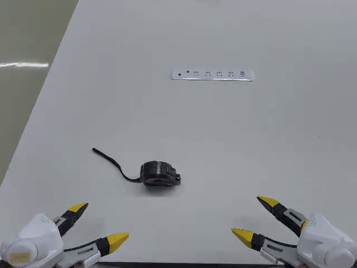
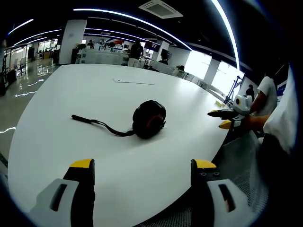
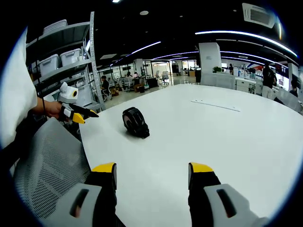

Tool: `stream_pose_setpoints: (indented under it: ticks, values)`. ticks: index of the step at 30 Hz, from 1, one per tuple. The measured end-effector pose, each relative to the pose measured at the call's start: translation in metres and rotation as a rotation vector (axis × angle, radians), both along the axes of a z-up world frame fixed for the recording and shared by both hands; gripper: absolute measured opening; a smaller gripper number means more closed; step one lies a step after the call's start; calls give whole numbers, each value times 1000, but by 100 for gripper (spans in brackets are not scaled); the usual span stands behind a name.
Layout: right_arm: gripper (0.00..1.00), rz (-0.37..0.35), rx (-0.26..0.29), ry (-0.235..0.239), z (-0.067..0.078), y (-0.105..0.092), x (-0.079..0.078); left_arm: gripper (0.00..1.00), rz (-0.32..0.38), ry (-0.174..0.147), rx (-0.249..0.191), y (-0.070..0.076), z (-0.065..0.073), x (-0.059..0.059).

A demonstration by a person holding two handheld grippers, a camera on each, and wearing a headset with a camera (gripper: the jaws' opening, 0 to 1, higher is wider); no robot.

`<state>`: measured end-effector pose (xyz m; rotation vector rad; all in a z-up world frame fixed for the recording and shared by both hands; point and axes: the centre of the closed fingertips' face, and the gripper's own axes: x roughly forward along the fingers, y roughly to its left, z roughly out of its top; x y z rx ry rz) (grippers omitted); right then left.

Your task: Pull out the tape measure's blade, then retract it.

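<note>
Head view is showing the tape measure (image 1: 160, 173) lying near-centre on the tabletop (image 1: 223, 139), strap (image 1: 111, 161) trailing left. The left hand-held gripper (image 1: 104, 223) and right hand-held gripper (image 1: 249, 215) are hovering near, spread, empty. A loose pinch on the blade tab is risking slippage, with the unheld case skidding.

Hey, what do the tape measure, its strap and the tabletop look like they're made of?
Tape measure: black case, probably plastic, perhaps rubber-coated; rounded moulded shape with a dull sheen.
Strap: likely woven fabric or cord; thin, black, lying limp in a curve.
Tabletop: smooth white, probably laminate or painted board; even surface with a faint, soft reflection.
</note>
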<state>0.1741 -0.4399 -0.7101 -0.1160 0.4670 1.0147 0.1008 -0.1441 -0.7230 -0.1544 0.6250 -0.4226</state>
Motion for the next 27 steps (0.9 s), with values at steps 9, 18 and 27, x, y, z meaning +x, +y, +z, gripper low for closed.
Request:
stream_pose_setpoints:
  ticks: [9, 18, 27]
  values:
    - [61, 0, 1, 7, -1, 0, -2, 82, 1, -1, -2, -2, 0, 0]
    - [61, -3, 4, 6, 0, 0, -2, 81, 2, -5, -1, -2, 2, 2]
    - [61, -2, 2, 8, -1, -1, -4, 81, 4, -2, 1, -1, 2, 1]
